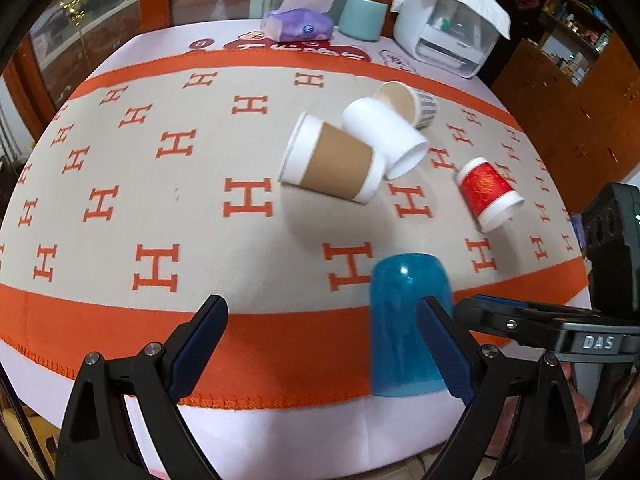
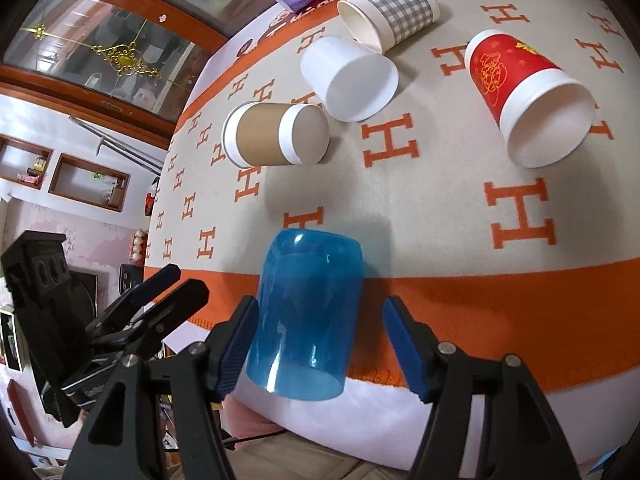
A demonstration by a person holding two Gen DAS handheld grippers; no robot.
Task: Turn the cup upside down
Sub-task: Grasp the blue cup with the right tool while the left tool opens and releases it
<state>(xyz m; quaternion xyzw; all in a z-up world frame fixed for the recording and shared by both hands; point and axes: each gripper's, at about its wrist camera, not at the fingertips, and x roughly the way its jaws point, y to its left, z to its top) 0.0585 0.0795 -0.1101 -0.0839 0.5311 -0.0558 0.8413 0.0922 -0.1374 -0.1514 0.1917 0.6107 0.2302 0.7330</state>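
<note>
Here, in the left wrist view, a translucent blue cup [image 1: 410,324] is standing mouth-down on the orange border of a blanket [image 1: 160,184] patterned with orange H shapes, which is covering the worktop [image 1: 280,432]. The left gripper [image 1: 320,344] is hovering at the near edge with its jaws spread wide and holding nothing; the blue cup is sitting just beyond its right-hand finger, outside the gap. Beyond the blue cup, four paper cups are lying on their sides: a brown-sleeved cup [image 1: 334,160], a plain white cup [image 1: 386,138] touching it, a grey checked cup [image 1: 408,104] behind that, and a red cup [image 1: 488,192] apart to the right of the others. Far beyond the blue cup, a purple tissue pack [image 1: 298,26], a pale green mug [image 1: 364,16] and a white appliance [image 1: 444,36] are standing at the back of the worktop.

In the right wrist view, the right gripper [image 2: 316,344] is framing the blue cup [image 2: 306,312], its jaws wide open. The cup is leaning against the left-hand finger, while a clear gap is showing beside the right-hand finger, so nothing is being gripped. The left gripper [image 2: 160,292] is showing to the left of the blue cup. Beyond it, the brown-sleeved cup [image 2: 276,134], white cup [image 2: 348,78], checked cup [image 2: 390,14] and red cup [image 2: 528,100] are lying with their mouths toward the camera.
</note>
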